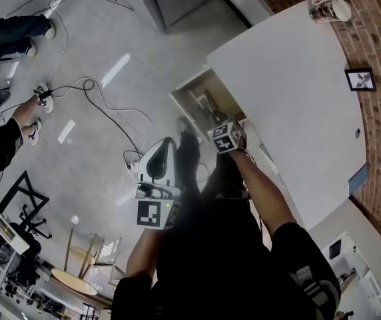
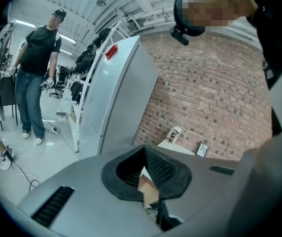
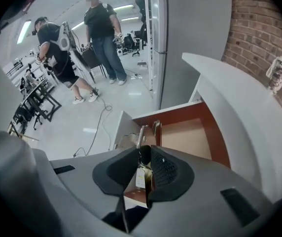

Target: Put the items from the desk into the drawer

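No writing is legible; print on the tag (image 3: 140, 177) is unreadable.

- Left gripper (image 2: 143, 174): pointing a little below level, fingers (image 2: 161, 169) slightly apart with nothing between them.
- Right gripper (image 3: 146, 169): tipped steeply down, fingers clamped on a thin tagged metal item (image 3: 141, 136).
- Right forearm (image 1: 265, 193) stretched forward; left forearm (image 1: 144, 252) drawn closer in.

We count two grippers: one left gripper (image 2: 145, 168) and one right gripper (image 3: 144, 156). There is one white desk (image 1: 297, 99) and one open drawer (image 1: 200, 97) at twelve o'clock in the head view. One patterned cup (image 1: 330, 9) sits at one o'clock and one framed picture (image 1: 360, 79) at two. We also count one tagged metal item (image 3: 140, 177) and two bystanders (image 3: 101, 28).
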A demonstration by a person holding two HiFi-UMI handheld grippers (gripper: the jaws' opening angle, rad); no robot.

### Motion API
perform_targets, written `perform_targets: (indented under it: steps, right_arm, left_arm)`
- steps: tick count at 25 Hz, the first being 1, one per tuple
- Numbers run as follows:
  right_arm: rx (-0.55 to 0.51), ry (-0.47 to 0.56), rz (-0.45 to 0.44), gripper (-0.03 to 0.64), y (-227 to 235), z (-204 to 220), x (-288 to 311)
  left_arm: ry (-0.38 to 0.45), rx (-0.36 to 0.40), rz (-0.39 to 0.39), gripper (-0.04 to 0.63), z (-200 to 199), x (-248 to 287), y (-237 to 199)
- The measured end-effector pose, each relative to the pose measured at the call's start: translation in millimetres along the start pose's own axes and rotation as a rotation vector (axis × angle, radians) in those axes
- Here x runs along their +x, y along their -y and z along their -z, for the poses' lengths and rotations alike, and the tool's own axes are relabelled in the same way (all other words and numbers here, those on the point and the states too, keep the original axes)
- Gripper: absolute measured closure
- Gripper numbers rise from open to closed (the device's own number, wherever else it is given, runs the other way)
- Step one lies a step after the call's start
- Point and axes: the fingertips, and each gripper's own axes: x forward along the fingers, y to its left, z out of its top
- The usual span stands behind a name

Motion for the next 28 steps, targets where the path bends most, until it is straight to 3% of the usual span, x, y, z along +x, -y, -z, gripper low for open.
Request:
perform_targets:
  steps: [12,28]
  right_arm:
    - [-0.006,-0.110,-0.010,0.546,10.0,48.6,76.0]
    - [0.020,-0.271,0.007,0.544,19.7,89.4,116.3]
  left_arm:
    - [-0.077,-0.041,-0.014,0.601,46.1,25.3,-7.9]
    - [-0.107,-0.065,-0.029,0.601,60.3,30.1,-17.1]
